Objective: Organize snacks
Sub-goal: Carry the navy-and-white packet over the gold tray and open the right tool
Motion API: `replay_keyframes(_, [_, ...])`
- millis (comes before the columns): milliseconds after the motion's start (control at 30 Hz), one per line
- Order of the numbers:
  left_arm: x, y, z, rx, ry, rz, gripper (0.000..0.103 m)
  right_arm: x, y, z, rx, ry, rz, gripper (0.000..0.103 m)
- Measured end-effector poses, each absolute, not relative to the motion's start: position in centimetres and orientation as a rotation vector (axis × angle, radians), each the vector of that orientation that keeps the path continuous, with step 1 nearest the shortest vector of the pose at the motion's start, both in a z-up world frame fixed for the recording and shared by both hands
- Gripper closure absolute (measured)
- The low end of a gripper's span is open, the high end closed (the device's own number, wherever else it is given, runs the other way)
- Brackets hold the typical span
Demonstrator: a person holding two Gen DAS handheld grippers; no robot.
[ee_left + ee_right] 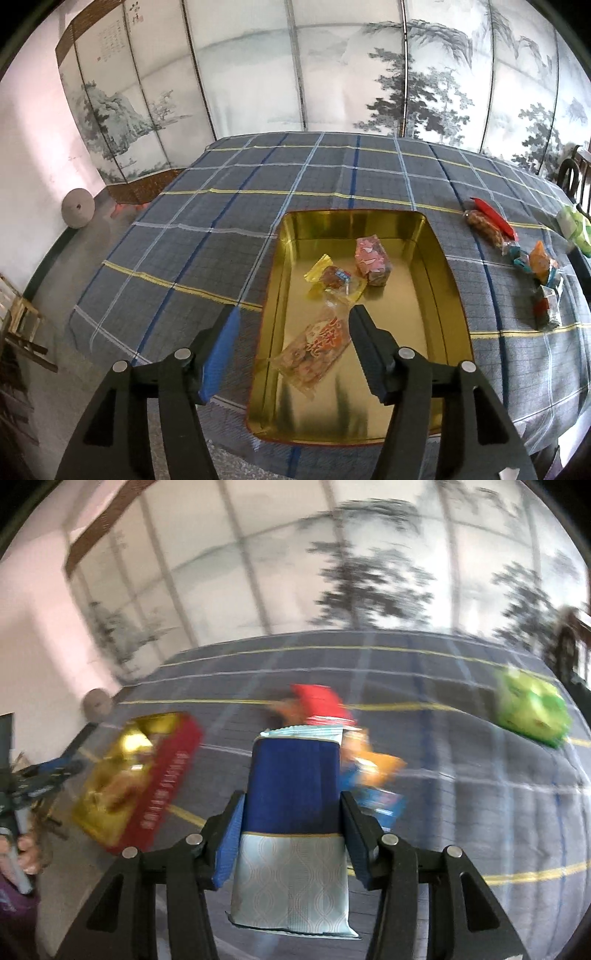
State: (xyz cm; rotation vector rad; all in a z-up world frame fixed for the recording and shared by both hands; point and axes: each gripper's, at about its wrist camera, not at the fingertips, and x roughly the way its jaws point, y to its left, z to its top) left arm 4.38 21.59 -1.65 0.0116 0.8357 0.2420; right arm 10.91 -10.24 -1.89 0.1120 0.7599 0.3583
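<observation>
While my left gripper (pixel 291 314) hangs with its jaws apart and nothing between them above the gold tin (pixel 436 258), three wrapped snacks lie inside: a clear packet with orange print (pixel 314 350), a yellow-ended sweet (pixel 334 277) and a pink packet (pixel 373 260). More snacks (pixel 535 266) sit on the checked tablecloth (pixel 221 221), to the right of the tin. My right gripper (pixel 291 808) clamps a blue and silver packet (pixel 293 812), blurred table beyond.
</observation>
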Motion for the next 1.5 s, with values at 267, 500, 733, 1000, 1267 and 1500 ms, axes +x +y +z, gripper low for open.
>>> replay_keyframes(267, [3.5,23.5,-2.1,-0.019,0.843,0.26,0.045,12.1,-0.4,0.0,0.103,0.782,0.576,0.052])
replay_keyframes(500, [2.1,26.4,-2.6,-0.149,0.859,0.225,0.044,14.1,6.0,-0.6,0.107,0.832,0.668,0.052])
replay_keyframes(733, [0.3,27.5,-2.8,-0.125,0.878,0.273,0.001,16.1,10.6,-2.4,0.079,0.893,0.7,0.052])
replay_keyframes(1000, [-0.8,27.6,-2.8,-0.154,0.902,0.238,0.001,16.9,13.9,-4.8,0.024,0.942,0.692,0.052])
replay_keyframes(1267, [-1.7,26.8,-2.2,-0.188,0.852,0.188,0.001,16.8,15.2,-5.6,0.0,0.948,0.698,0.05])
replay_keyframes(1500, [-1.0,23.7,-1.4,-0.124,0.889,0.125,0.001,13.8,8.7,-3.9,0.101,0.835,0.665,0.046])
